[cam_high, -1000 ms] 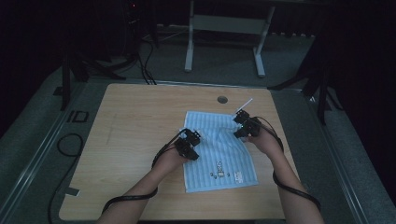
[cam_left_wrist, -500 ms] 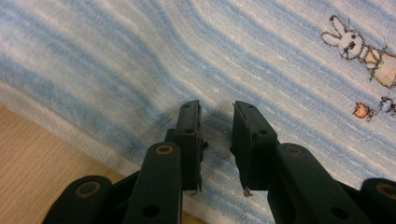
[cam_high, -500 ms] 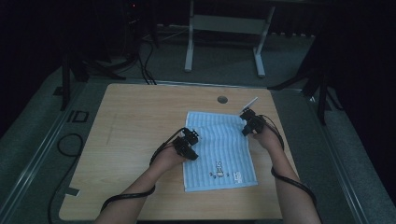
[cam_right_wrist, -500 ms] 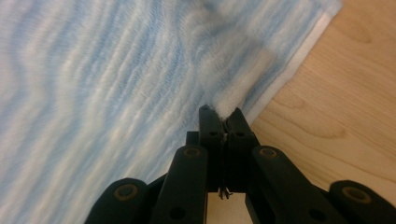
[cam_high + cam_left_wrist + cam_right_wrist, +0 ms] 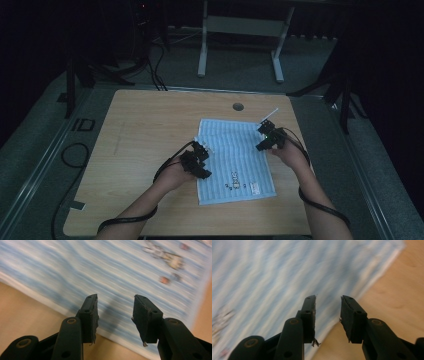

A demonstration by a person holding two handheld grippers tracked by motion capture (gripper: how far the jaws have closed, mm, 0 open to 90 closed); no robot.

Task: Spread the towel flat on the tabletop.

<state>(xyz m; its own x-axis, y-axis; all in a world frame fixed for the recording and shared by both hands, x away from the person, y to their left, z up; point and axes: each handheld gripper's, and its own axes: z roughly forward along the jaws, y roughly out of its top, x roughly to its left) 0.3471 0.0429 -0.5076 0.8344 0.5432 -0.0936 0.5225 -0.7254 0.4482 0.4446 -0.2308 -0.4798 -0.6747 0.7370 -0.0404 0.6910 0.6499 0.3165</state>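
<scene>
— Where's the towel (image 5: 235,157)?
— Flat at centre-right of the wooden desk (image 5: 150,130) in the high view: pale blue ribbed cloth, rectangular, with a small print and label near its lower edge, too small to read.
— And the tongs?
— The left tongs (image 5: 115,312) and right tongs (image 5: 328,311) have just been opening; both stand apart, nothing between them, over the towel's edges.

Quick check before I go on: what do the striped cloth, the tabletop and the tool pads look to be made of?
Striped cloth: looks like soft woven fabric, matte, pale blue and white stripes with a white hem, lying limp and flat; probably a towel.
Tabletop: light wood or wood-look laminate, smooth, faint grain; which one I cannot tell.
Tool pads: black, matte, seemingly rubber or foam facing, frayed at the lower edges.
</scene>
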